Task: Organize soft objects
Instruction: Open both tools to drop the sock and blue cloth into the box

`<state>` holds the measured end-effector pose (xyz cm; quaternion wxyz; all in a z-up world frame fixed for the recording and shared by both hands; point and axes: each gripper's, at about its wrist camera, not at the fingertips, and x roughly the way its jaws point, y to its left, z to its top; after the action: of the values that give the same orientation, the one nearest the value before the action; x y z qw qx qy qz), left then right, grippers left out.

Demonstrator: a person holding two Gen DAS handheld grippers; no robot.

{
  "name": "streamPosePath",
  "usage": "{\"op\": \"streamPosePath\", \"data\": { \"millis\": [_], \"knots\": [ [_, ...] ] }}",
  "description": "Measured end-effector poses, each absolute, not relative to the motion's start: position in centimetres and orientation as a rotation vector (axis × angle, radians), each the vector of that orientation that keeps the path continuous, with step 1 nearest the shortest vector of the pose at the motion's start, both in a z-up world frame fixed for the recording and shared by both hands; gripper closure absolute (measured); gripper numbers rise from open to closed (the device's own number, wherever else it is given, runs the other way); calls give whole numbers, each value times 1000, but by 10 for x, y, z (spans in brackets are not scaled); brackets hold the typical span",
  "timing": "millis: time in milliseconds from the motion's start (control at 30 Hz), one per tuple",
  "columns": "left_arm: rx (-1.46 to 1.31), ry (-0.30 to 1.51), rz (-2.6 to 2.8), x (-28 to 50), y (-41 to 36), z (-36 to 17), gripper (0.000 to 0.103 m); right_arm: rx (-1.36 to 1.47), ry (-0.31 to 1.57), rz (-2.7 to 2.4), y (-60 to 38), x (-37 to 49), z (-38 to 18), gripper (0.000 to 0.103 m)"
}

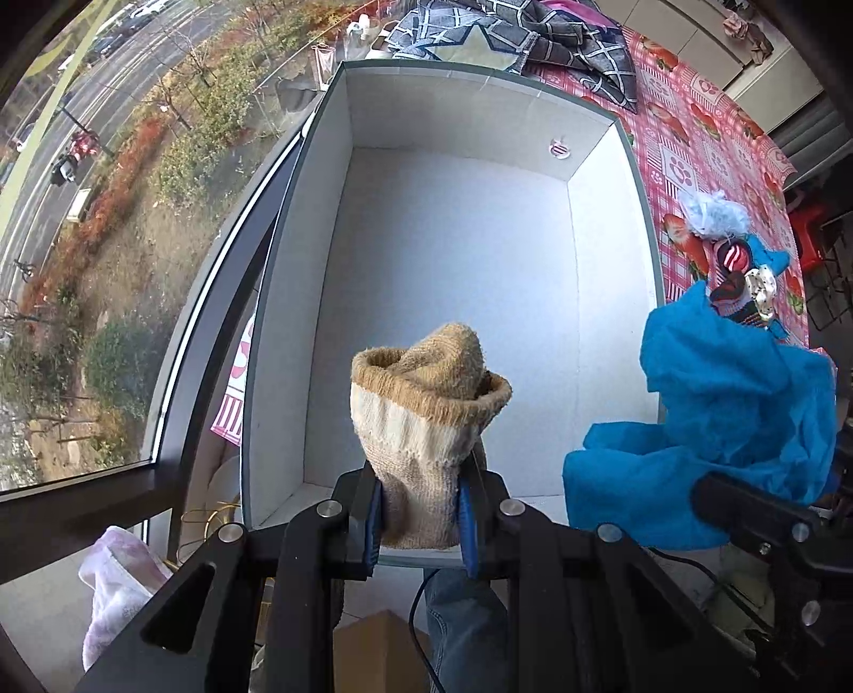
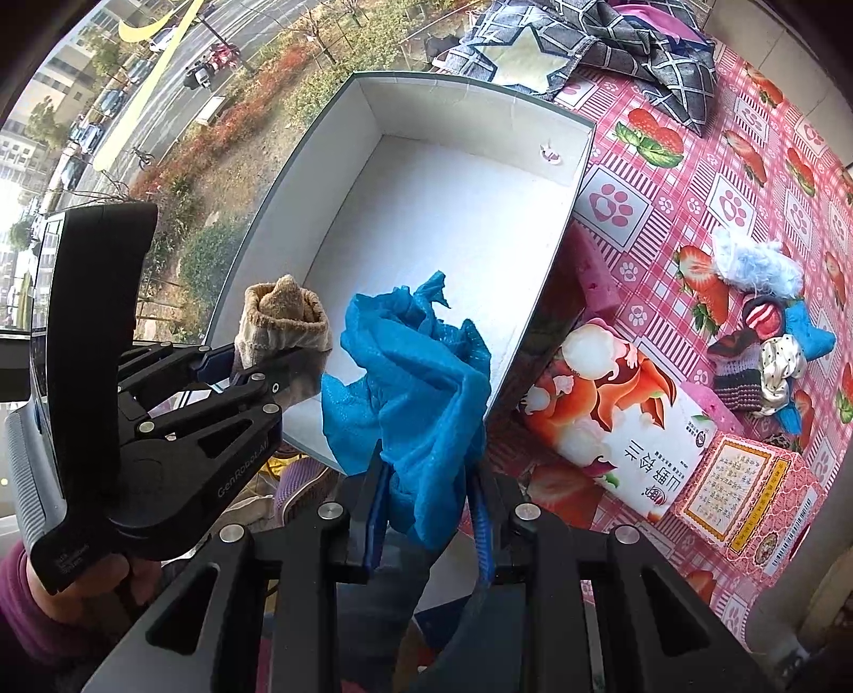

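My left gripper (image 1: pixel 421 520) is shut on a beige knitted sock (image 1: pixel 426 421), held over the near end of a white open box (image 1: pixel 464 256). In the right wrist view the same sock (image 2: pixel 285 320) shows at the left, in the left gripper (image 2: pixel 256 368). My right gripper (image 2: pixel 429 506) is shut on a crumpled blue cloth (image 2: pixel 416 384), hanging above the box's (image 2: pixel 442 213) near edge. The blue cloth (image 1: pixel 735 421) appears at the right of the left wrist view. A small pile of socks and soft items (image 2: pixel 762 330) lies on the tablecloth to the right of the box.
The table wears a pink strawberry-and-paw tablecloth (image 2: pixel 746 176). A tissue pack (image 2: pixel 618 421) and a pink carton (image 2: pixel 746 496) lie by the box's right side. A dark patterned cloth (image 2: pixel 586 48) is heaped behind the box. A window (image 1: pixel 106 213) borders the left.
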<state>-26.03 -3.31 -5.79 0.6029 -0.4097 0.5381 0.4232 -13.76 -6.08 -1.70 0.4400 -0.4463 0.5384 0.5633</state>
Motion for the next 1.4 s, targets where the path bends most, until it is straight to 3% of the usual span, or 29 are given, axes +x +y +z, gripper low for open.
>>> {"op": "streamPosePath", "data": {
  "millis": [500,567,633,700,767,833,933,1033,1100,1400],
  "knots": [
    [-947,1258,968,-259,-33,-62,78,-1124,1352,1402,-60,-142,-27,75],
    [-943,1253,968,-259,-34,-60,70,-1124,1355,1409,-60,-143,-27,75],
    [-932,1241,975,-258,-34,-58,45,-1125,1357,1416,-60,-144,-28,75],
    [-920,1222,977,-258,-35,-54,32,-1130,1356,1417,-61,-145,-28,75],
    [-908,1214,997,-258,-34,-51,25,-1131,1353,1408,-61,-143,-28,66],
    [-924,1191,1012,-262,-32,-50,21,-1118,1339,1394,-62,-139,-26,48],
    [-948,1151,1031,-267,-29,-46,14,-1075,1337,1394,-61,-132,-21,31],
    [-956,1120,1047,-270,-26,-41,5,-1050,1314,1372,-61,-125,-16,17],
    [-973,1118,1063,-271,-22,-40,0,-1024,1320,1354,-62,-118,-13,16],
    [-947,1098,972,-250,-21,-28,0,-948,1328,1282,-73,-94,-6,16]
  ]
}}
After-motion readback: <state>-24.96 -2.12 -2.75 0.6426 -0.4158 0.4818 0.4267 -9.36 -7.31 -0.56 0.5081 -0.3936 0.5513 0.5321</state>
